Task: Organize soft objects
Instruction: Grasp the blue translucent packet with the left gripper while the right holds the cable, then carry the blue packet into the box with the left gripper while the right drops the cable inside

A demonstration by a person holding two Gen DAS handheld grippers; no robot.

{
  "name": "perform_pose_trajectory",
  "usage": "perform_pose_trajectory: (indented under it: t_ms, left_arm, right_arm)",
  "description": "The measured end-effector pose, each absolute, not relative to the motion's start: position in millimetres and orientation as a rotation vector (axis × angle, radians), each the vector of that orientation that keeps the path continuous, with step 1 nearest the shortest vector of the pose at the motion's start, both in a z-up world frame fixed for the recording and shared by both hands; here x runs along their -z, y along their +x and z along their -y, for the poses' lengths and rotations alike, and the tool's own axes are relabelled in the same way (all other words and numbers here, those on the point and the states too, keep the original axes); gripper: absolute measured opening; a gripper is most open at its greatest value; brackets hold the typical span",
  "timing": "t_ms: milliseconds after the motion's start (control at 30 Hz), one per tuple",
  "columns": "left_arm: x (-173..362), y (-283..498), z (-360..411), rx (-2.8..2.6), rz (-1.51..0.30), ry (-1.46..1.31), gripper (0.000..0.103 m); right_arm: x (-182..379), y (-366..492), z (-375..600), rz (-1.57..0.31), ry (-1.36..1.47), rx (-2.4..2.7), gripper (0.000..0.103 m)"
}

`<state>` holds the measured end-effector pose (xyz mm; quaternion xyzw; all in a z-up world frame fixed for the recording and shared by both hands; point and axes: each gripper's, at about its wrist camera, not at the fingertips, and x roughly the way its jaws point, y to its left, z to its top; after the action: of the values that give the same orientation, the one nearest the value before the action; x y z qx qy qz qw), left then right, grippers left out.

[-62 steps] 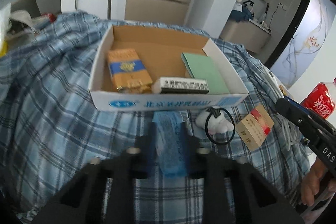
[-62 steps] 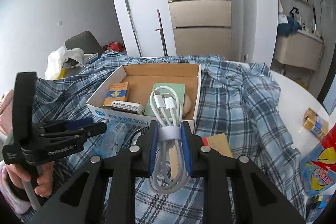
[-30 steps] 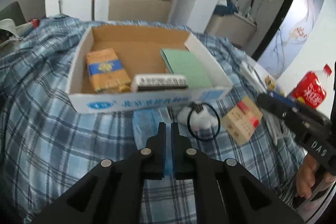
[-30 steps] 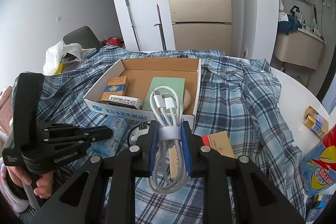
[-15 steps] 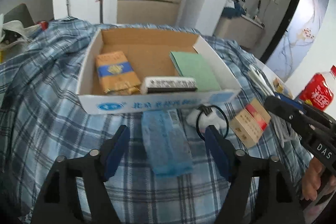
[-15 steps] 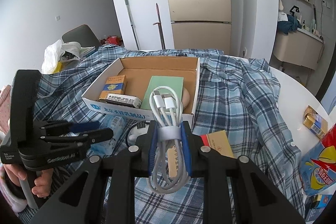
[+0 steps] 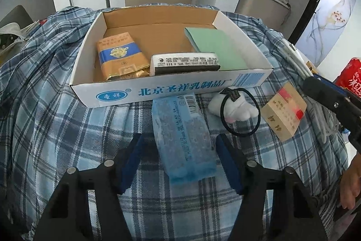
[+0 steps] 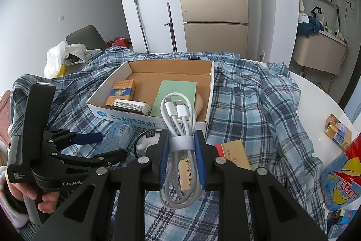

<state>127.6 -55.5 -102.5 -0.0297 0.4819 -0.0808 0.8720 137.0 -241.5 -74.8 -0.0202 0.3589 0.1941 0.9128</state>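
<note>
A blue tissue pack (image 7: 182,134) lies on the plaid cloth just in front of the cardboard box (image 7: 158,94). My left gripper (image 7: 180,139) straddles the pack and its jaws are closing. A gap shows on each side, so the pads do not press it. The right wrist view shows the same gripper (image 8: 111,146) low at the left, over the pack (image 8: 119,134). My right gripper (image 8: 181,139) is shut on a coiled white cable (image 8: 178,112), held above the cloth near the box's front right corner. A white plush paw with a black hair tie (image 7: 237,110) lies right of the pack.
The box holds an orange-and-blue packet (image 7: 119,55), a white-and-black packet (image 7: 185,62) and a green pad (image 7: 214,46). A tan-and-red carton (image 7: 284,112) lies on the plaid shirt (image 7: 45,116). A gold packet (image 8: 338,130) and a snack bag (image 8: 338,180) sit at the table's right.
My left gripper went from shut to wide open, then sank toward the blue pack with its jaws narrowing around it. The right gripper and its cable stayed still.
</note>
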Motion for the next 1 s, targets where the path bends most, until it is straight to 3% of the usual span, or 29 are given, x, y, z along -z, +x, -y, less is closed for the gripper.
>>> perform_pose_trajectory:
  t_ms: [267,333,400,833,1000]
  left_arm:
    - [102,128,55,0.168,-1.001,-0.062,0.055]
    - [101,127,55,0.173,-0.996,-0.064,0.046]
    - [96,123,55,0.190,-0.970,-0.063,0.044]
    - [48,77,74,0.236,-0.614,0.050,0.044]
    - [38,73,67,0.228,-0.563,0.017,0.044]
  right_arm:
    - [75,137,242,-0.740,-0.042,-0.399,0.021]
    - [75,137,241,-0.738,-0.043,-0.396,0.021]
    - [74,137,242,-0.731,-0.049,-0.387,0.021]
    - [67,131,244,-0.673,-0.051,-0.364,0.021]
    - [66,133,245,-0.673,-0.043,-0.356,0.021]
